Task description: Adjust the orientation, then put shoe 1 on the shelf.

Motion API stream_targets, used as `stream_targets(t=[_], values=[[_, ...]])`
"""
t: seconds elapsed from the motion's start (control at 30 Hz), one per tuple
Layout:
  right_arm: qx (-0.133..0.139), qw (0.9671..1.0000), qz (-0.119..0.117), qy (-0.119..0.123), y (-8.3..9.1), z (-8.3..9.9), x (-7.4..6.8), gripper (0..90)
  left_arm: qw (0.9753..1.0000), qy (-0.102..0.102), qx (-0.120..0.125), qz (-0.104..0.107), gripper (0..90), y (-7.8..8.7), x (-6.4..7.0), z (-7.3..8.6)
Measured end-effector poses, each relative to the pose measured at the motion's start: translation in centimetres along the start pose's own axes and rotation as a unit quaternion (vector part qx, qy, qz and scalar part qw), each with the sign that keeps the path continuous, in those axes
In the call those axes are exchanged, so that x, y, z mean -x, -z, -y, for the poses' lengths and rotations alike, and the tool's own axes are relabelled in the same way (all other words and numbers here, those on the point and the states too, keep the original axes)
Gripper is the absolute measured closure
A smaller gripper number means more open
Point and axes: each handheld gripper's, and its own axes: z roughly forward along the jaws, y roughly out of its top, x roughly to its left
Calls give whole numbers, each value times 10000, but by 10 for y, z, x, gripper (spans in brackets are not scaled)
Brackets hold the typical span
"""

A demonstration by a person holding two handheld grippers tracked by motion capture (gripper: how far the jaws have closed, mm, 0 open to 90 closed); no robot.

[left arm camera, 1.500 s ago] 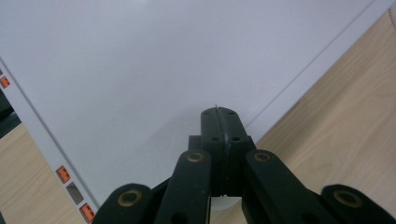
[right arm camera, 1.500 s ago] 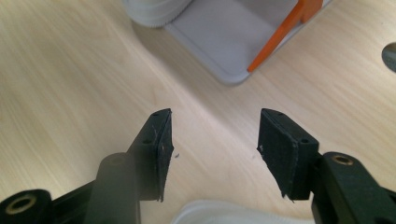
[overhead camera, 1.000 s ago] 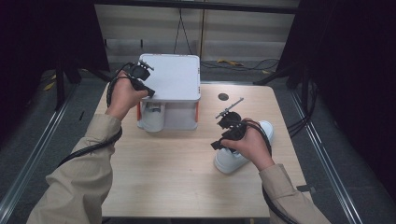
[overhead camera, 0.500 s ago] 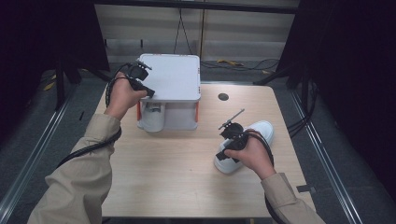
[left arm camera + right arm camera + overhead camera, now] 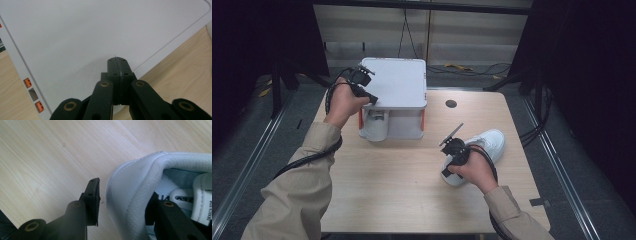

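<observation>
Right gripper (image 5: 122, 202) astride sneaker (image 5: 140, 185) heel

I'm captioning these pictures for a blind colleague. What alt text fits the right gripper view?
The right hand-held gripper stands open astride the heel wall of a white shoe, one jaw outside it and the other inside the opening. The shoe lies on a pale wooden table, and printed lettering shows on its insole.

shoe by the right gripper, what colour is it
White; the shoe shows best in the right gripper view.
</observation>
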Motion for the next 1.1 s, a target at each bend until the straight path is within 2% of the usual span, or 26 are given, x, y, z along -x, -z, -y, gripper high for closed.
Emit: stream_targets(t=[0.2, 0.37, 0.43, 0.57, 0.73, 0.97, 1.1], values=[[-62, 10000, -2, 58, 1, 0, 1, 605, 10000, -45, -53, -52, 900, 0, 2, -2], [-92, 9998, 70, 151, 2, 2, 2, 682, 10000, -24, -36, -16, 900, 0, 1, -1], [-83, 9998, -16, 152, 2, 2, 4, 689, 10000, -13, -25, -22, 900, 0, 1, -1], [-122, 9995, 76, 289, 2, 2, 1, 705, 10000, -34, -48, -56, 900, -1, 3, -2], [-194, 9994, -39, 271, 2, 0, 3, 724, 10000, 5, 1, -29, 900, 0, 1, 0], [-332, 9978, 38, 581, 3, -3, -2, 736, 10000, -8, 25, -8, 900, 0, 1, 0], [-358, 9961, 58, 805, 6, -3, -4, 732, 10000, 53, 44, 40, 900, 0, 0, 1]])
